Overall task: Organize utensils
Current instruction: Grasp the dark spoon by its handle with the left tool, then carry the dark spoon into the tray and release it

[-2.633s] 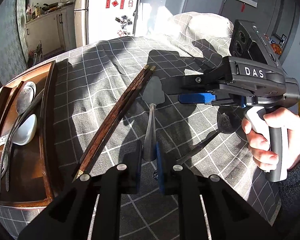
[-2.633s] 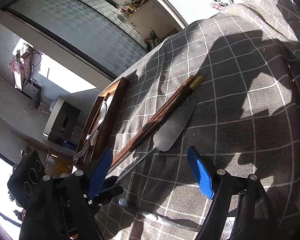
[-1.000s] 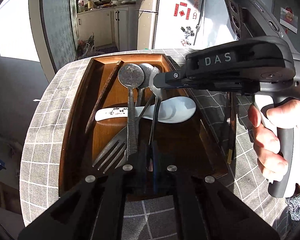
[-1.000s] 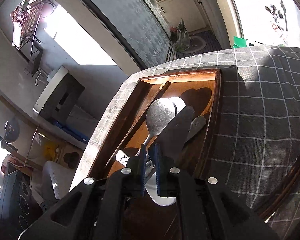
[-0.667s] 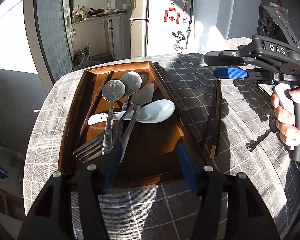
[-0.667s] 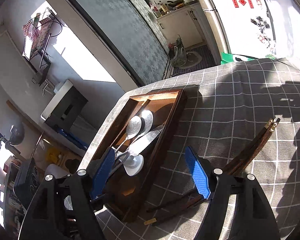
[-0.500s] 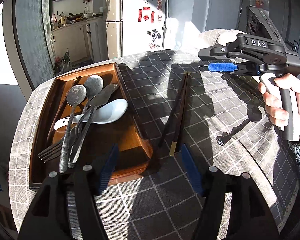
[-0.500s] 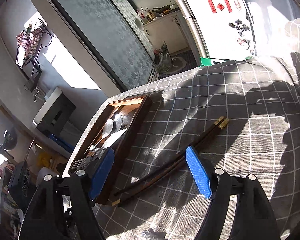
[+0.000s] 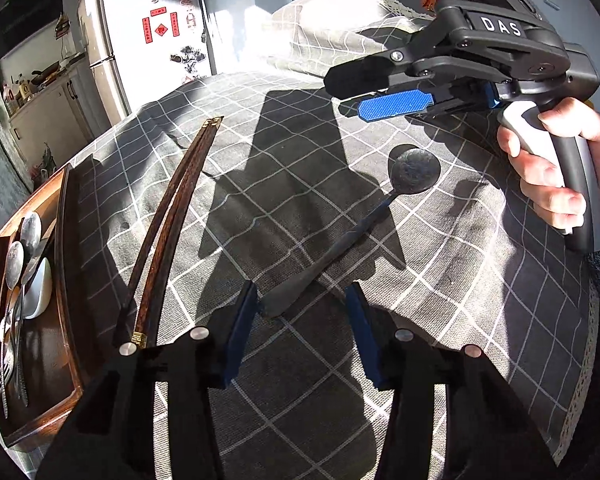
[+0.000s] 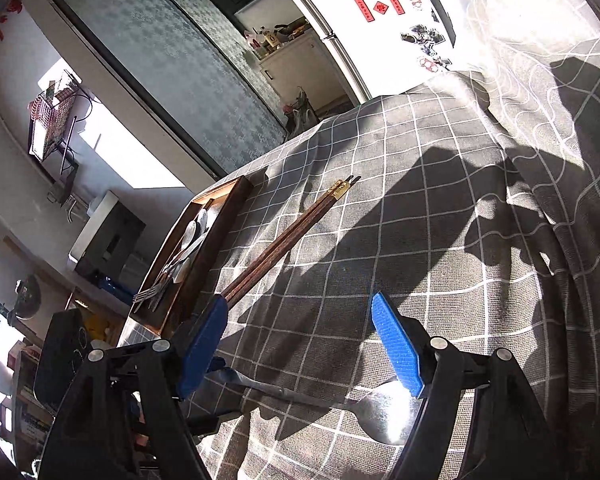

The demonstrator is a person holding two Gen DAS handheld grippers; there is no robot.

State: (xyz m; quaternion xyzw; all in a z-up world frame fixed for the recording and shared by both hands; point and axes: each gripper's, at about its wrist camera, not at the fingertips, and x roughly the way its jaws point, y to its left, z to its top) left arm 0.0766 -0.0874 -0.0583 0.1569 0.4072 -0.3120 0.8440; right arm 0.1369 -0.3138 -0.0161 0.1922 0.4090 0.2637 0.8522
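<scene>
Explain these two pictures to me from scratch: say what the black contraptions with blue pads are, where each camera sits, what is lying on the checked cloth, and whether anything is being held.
There is no robot here. A person holds a black hand-held gripper in each hand, each with two jaws lined with blue pads and a wide-angle camera looking forward along them.

One picture looks out from the left gripper. It also shows the right gripper and the hand on its handle. The other picture looks out from the right gripper.

On the grey checked tablecloth lie a pair of dark wooden chopsticks with gold-coloured ends and a metal spoon with a round bowl. At the left edge sits a brown wooden tray holding spoons and forks.

Nothing is held. The left jaws are closing around the spoon's handle end without pressing it yet; the right jaws stand wide open.
</scene>
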